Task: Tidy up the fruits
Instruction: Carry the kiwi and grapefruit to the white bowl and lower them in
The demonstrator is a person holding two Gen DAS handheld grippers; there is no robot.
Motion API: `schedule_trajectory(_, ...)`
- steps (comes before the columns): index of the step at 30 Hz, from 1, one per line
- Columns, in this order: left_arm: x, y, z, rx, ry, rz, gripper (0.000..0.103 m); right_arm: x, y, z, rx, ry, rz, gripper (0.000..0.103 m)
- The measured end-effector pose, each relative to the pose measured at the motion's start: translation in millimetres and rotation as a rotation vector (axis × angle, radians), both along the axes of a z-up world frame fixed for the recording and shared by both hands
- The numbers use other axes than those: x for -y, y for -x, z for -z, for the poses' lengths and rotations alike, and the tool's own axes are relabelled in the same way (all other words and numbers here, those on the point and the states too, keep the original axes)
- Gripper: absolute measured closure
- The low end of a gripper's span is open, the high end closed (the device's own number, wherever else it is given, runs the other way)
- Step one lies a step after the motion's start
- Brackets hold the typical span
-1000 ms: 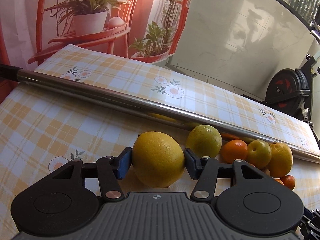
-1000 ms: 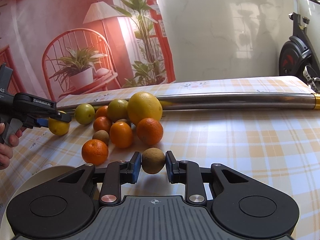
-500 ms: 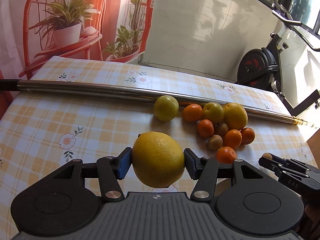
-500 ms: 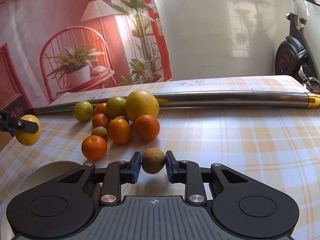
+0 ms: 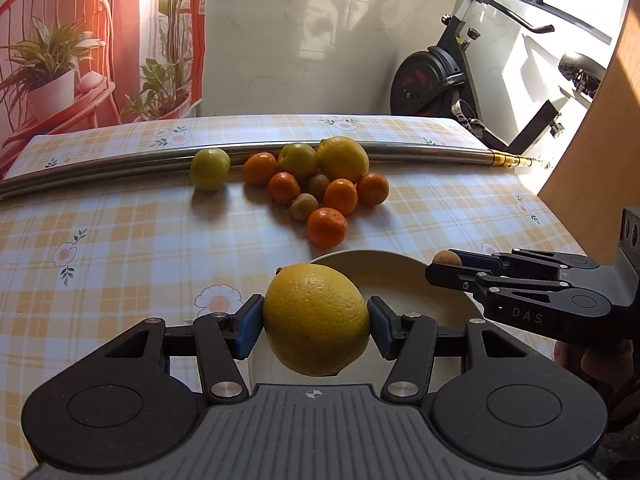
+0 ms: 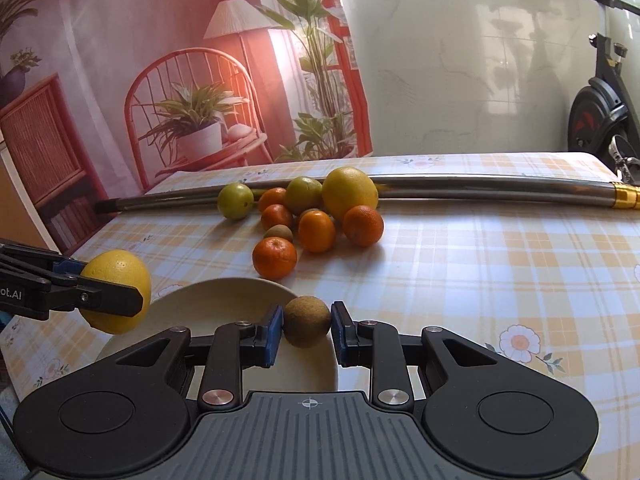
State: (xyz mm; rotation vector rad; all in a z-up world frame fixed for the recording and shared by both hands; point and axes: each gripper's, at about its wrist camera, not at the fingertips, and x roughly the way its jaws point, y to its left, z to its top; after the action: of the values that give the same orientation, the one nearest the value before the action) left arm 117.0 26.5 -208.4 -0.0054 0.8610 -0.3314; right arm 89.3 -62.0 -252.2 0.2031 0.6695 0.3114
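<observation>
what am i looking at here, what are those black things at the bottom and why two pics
Each black thing is a hand-held claw with two fingers; a person holds one in each hand, and a camera on each looks forward along it. One picture is from the left claw, shut on a big yellow lemon. The other is from the right claw, shut on a small brown fruit. Both hover over a pale plate on a checked tablecloth. Further back lies a pile of fruit beside a long metal pole.
</observation>
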Motion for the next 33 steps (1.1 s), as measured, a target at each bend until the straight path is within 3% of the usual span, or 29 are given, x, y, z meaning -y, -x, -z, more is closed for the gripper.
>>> schedule_trajectory(19, 11.4, 12.6, 25.6, -0.066, -0.132, 0.020, 0.044, -18.4, 11.2, 10.4, -0.092, 0.044, -0.023, 0.079)
schedule_trajectory(30, 11.1, 13.9, 25.4, -0.053, -0.126, 0.014, 0.044, -18.3, 10.2, 8.2, -0.093, 0.064, -0.023, 0.078)
schedule_trajectory(33, 8.6, 15.7, 22.2, -0.044, -0.099, 0.006, 0.040, -17.5, 10.4, 7.9, -0.092, 0.061, -0.023, 0.076)
